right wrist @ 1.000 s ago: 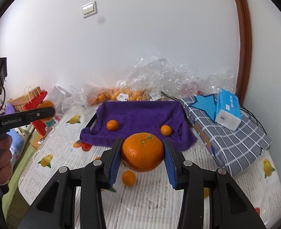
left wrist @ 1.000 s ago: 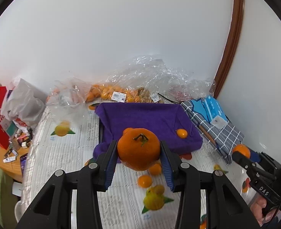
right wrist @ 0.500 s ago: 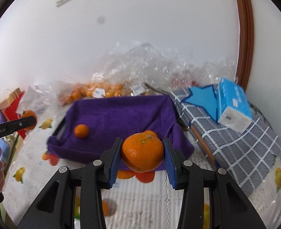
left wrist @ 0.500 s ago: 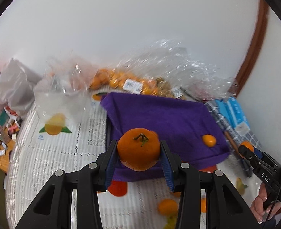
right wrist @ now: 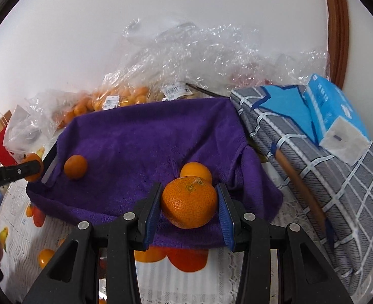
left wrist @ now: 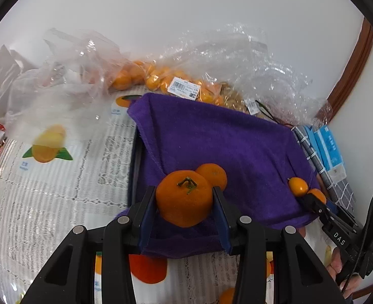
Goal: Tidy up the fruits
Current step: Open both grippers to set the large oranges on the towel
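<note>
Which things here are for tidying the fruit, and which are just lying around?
For the job:
- orange in the left hand-held gripper
- orange in the right hand-held gripper
- two small oranges already on the purple towel

Just lying about:
- tissue pack
- checked cloth
- plastic bags
- red paper bag

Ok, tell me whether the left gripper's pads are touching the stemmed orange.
Touching. In the left wrist view, both blue pads of the left gripper press against the sides of the stemmed orange, holding it above the purple towel.
</note>
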The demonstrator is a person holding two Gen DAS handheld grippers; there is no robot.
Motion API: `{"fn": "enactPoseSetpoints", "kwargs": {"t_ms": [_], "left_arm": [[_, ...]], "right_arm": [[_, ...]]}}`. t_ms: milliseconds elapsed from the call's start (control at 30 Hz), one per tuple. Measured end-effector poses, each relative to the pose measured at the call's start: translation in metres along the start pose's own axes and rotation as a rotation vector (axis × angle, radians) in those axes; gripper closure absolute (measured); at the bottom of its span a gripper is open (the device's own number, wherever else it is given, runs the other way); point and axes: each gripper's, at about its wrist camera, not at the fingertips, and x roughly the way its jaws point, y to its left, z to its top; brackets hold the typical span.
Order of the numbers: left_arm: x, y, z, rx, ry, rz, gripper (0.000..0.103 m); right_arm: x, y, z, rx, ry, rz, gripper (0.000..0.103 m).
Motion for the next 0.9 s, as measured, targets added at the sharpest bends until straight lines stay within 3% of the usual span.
{"fn": "enactPoseSetpoints", "kwargs": {"t_ms": [333,500,600,767,900], "left_arm": [[0.017,-0.011,-0.007,0.037,0.025,0.030,0.062],[0.019,-0.005,-0.009,0.024,0.045,0.026,0.061],[0.014,-0.008,-0.009,0.043,0.041,0.038,0.046],[-0.014,-0.006,-0.011,0.030,-0.008,0.037,0.041],[-0.037,0.000,-0.021,0.020,-0.031,0.039,0.041]], "right_arm": [[0.006,0.004,-0.003,-0.012,0.022,-0.013,0.060],[-0.011,0.008,-0.007,-0.018,0.007,-0.028,0.046],[-0.026,0.008,-0.012,-0.002,-0.002,-0.016,0.043],[-0.052,0.015,-0.024,0.022,0.012,0.007,0.043],[-0.065,0.033,-0.044,-0.044,0.057,0.008,0.043]]}}
